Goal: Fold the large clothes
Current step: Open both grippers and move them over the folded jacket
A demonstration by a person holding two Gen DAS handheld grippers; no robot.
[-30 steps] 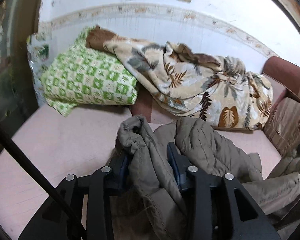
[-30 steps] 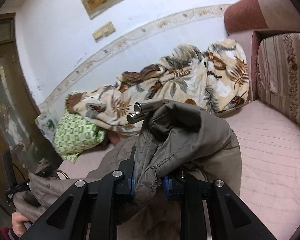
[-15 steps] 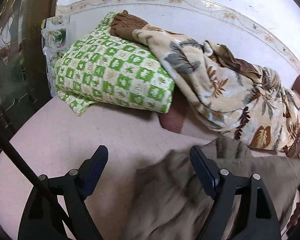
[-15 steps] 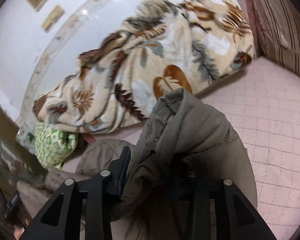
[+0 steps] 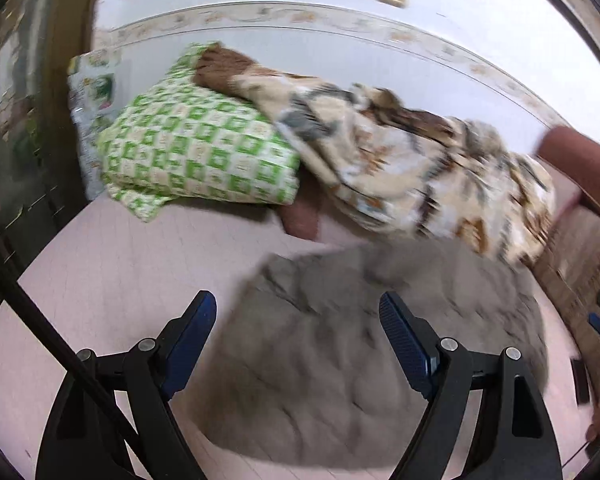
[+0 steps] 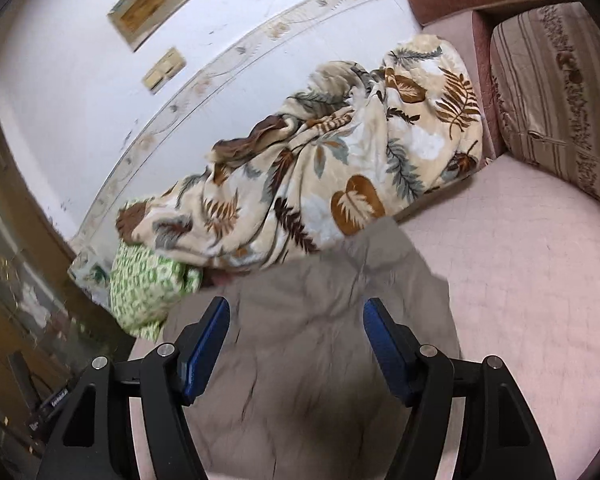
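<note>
Puffy quilted olive jacket (image 5: pixel 340 344) lying crumpled on the pink quilted bed (image 5: pixel 112 264), left gripper (image 5: pixel 296 312) and right gripper (image 6: pixel 296 316) above it — jaws just spread wide, empty — leaf-print fleece blanket (image 6: pixel 320 184) and green checked pillow (image 5: pixel 196 156) behind.

- The left gripper (image 5: pixel 298 312) has its 2 blue-padded jaws spread wide, nothing pressed between them
- Below it a grey-brown padded jacket (image 5: pixel 340 360) lies flat on the pink quilted bed cover (image 5: pixel 112 272), blurred
- Behind, a green-and-white checked pillow (image 5: pixel 196 160) sits by the wall, with a leaf-print blanket (image 5: pixel 412 168) lapping over its right edge
</note>
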